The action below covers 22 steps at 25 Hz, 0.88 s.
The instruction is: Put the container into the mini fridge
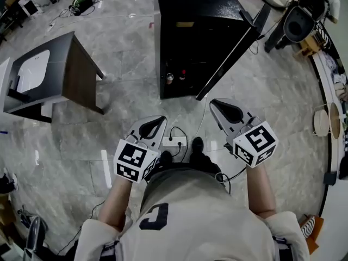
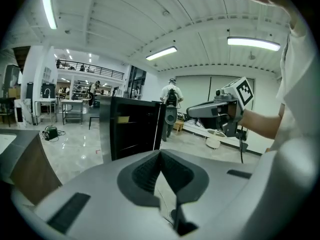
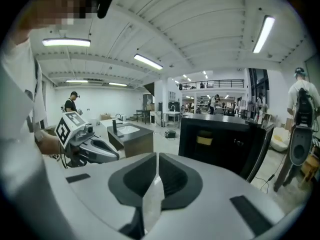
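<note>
The black mini fridge stands on the floor ahead of me, its door swung open to the right. Two small items sit low inside it. I cannot pick out a container in any view. My left gripper is held at waist height, jaws shut and empty; its own view has the tips meeting, with the fridge beyond. My right gripper is level with it, a little nearer the fridge door. Its jaws stand together with only a thin slit and nothing between them.
A dark low table with a white basin-like top stands to the left. A white power strip and cables lie on the floor by my feet. Equipment and clutter crowd the right side. A person with a backpack stands far off.
</note>
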Tool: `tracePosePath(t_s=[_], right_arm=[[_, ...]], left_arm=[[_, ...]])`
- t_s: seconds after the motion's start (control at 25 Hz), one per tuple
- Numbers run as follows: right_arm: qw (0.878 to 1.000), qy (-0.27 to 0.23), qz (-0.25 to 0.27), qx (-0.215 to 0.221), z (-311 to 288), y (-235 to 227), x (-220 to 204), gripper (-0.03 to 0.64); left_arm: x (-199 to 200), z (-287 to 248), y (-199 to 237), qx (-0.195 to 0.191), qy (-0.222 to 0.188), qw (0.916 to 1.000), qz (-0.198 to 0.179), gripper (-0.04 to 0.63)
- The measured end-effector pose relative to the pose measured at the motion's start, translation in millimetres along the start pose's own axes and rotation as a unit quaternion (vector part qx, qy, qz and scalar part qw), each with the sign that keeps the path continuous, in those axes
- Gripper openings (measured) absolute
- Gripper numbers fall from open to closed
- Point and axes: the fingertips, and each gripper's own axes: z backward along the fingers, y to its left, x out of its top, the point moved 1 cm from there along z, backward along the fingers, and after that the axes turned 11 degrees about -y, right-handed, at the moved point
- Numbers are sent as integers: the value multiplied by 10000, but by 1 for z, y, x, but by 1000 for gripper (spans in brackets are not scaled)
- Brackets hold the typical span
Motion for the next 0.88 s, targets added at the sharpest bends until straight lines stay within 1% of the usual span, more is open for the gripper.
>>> tracePosePath(t_s=[0.12, 0.16, 0.28, 0.36, 0.48, 0.6, 0.72, 0.8, 0.88], right_arm=[[9995, -170, 14, -277, 7, -8, -1, 32], [9994, -220, -53, -270, 7, -7, -2, 32], [9990, -382, -227, 78, 9, 5, 0, 31], [9987, -387, -152, 305, 12, 11, -2, 31], [9990, -247, 110, 347, 29, 11, -11, 31], [9988, -217, 90, 427, 57, 8, -19, 31], [9988, -233, -95, 425, 88, -1, -27, 31], [9984, -283, -157, 474, 106, -7, -30, 31], [9979, -356, -208, 504, 123, -14, -31, 31]], left_arm=[[5, -10, -11, -120, 79, 9995, -272, 41], [6, -12, -15, -139, 129, 9992, -356, 41], [6, -18, -23, -124, 194, 9989, -406, 41], [6, -24, -30, -91, 191, 9992, -340, 41], [3, -39, -49, -110, 213, 9995, -224, 41], [4, -57, -82, -201, 184, 9996, -120, 41], [7, -72, -111, -295, 229, 9987, -340, 41], [11, -79, -126, -271, 260, 9980, -508, 41], [14, -83, -139, -218, 235, 9980, -543, 41]])
